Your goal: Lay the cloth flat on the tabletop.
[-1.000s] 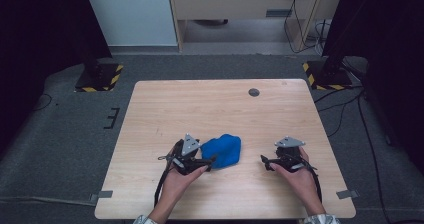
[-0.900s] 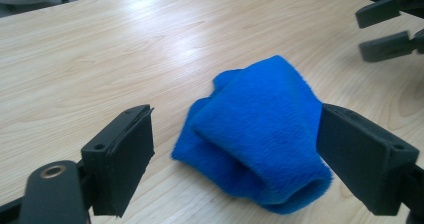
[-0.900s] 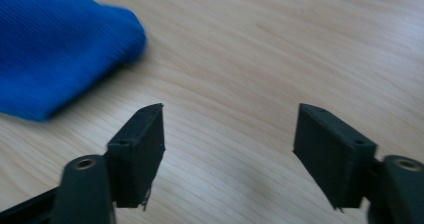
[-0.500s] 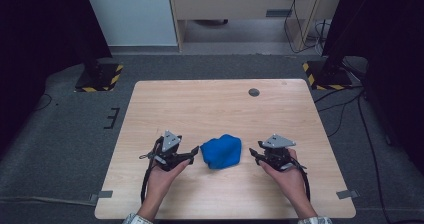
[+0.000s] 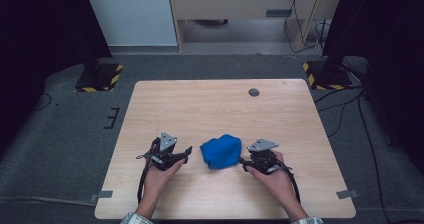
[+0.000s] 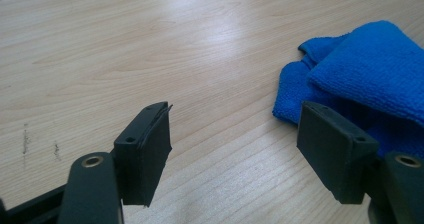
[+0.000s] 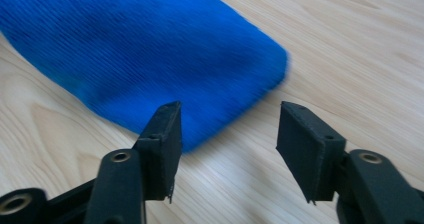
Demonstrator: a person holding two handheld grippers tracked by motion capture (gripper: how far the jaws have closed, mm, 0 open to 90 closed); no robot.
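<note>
The folded blue microfibre cloth (image 5: 221, 151) lies on the light wooden bench (image 5: 210, 104) between your hand-held grippers; your right hand-held gripper (image 5: 248, 160), jaws apart, is nearer than the left hand-held gripper (image 5: 186, 151), also empty and wide.

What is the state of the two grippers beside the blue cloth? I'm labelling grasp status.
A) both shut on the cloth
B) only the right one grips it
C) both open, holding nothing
C: the left gripper and right gripper both show spread jaws, with the blue cloth lying free on the table.

A lab or test room: grey carpet (image 5: 75, 134) around the bare wooden bench (image 5: 210, 104), hazard-striped stand bases (image 5: 98, 79) and loose cables (image 5: 345, 109) beside it.
</note>
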